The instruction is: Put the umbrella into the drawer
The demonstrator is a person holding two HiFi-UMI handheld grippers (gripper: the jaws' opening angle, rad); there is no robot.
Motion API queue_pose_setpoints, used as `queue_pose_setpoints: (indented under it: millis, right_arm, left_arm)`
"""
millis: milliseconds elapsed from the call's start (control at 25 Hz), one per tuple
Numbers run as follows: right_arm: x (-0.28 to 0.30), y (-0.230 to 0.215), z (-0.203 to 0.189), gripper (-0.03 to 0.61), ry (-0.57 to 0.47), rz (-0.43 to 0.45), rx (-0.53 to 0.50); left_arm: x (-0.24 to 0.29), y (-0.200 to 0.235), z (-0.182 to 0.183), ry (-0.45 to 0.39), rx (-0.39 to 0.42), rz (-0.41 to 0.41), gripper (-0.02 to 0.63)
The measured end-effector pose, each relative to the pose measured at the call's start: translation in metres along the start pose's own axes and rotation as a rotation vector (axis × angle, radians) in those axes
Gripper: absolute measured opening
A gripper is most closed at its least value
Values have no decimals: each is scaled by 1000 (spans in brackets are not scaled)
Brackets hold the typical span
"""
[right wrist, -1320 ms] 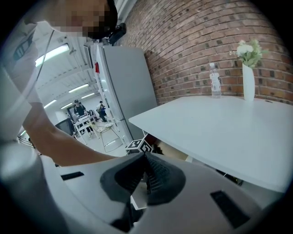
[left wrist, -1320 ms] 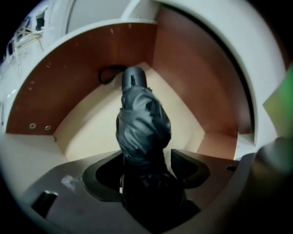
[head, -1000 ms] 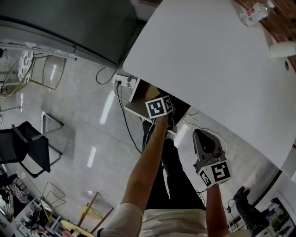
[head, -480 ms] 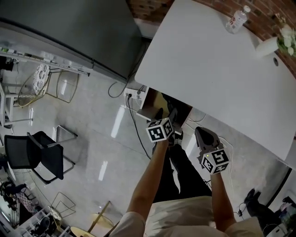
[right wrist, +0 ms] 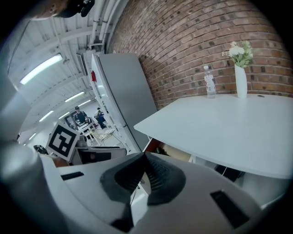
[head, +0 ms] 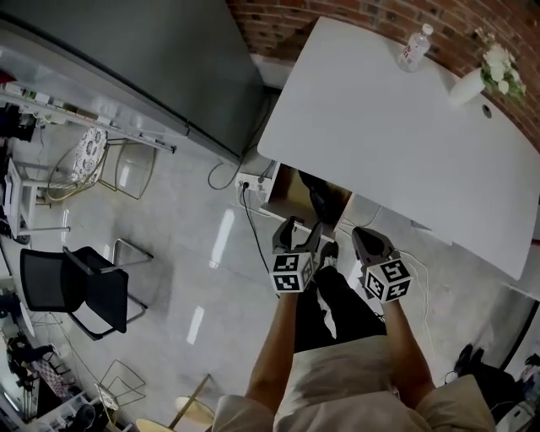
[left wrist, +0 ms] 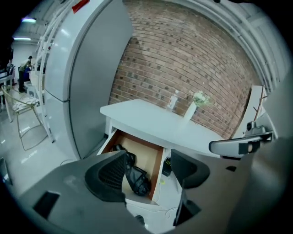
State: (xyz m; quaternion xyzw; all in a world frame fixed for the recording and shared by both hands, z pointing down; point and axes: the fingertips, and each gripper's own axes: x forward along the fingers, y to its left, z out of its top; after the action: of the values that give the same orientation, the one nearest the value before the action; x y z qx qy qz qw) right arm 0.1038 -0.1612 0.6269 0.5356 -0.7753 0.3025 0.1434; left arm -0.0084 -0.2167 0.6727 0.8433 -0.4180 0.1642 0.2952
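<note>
- Left gripper (head: 301, 226) at 12 o'clock from the person's lap; its jaws stand apart and hold nothing; its own view (left wrist: 149, 165) looks between them into the drawer (left wrist: 158, 170).
- Right gripper (head: 363, 234) just beside it at 3 o'clock; jaws clenched together on nothing, pads meeting in its own view (right wrist: 144, 167).
- The left gripper's marker cube (right wrist: 62, 139) shows at 9 o'clock in the right gripper view.
- Drawer (head: 288, 187) pulled open under the table's near edge, at 12 o'clock from the left gripper; wooden inside.
- Umbrella (left wrist: 137, 179), black and folded, lies inside the drawer, along its right half toward the front; in the head view it shows as a dark shape (head: 321, 200) in the drawer's right part; no jaw touches it.
- Table (head: 396, 135), white, spreads from 12 to 2 o'clock above the drawer.
- Bottle (head: 413, 48) stands at the table's far edge, at 1 o'clock; vase (head: 467, 88) with white flowers near it toward 2 o'clock; both upright in the right gripper view, bottle (right wrist: 209, 82) left of vase (right wrist: 240, 80).
- Brick wall (head: 287, 21) behind the table.
- Grey cabinet (head: 169, 59) at 11 o'clock; black chair (head: 76, 287) on the floor at 9 o'clock, well apart.
</note>
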Motion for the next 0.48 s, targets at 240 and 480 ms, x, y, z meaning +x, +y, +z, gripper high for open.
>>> queue_pose_setpoints:
  millis: [240, 480]
  right_arm:
    - [-26, 23, 10, 67, -46, -30, 21]
    - [-53, 53, 12, 67, -85, -37, 14]
  left_arm:
    - [-69, -13, 31, -93, 26, 21, 298]
    - [-116, -36, 40, -117, 101, -26, 298]
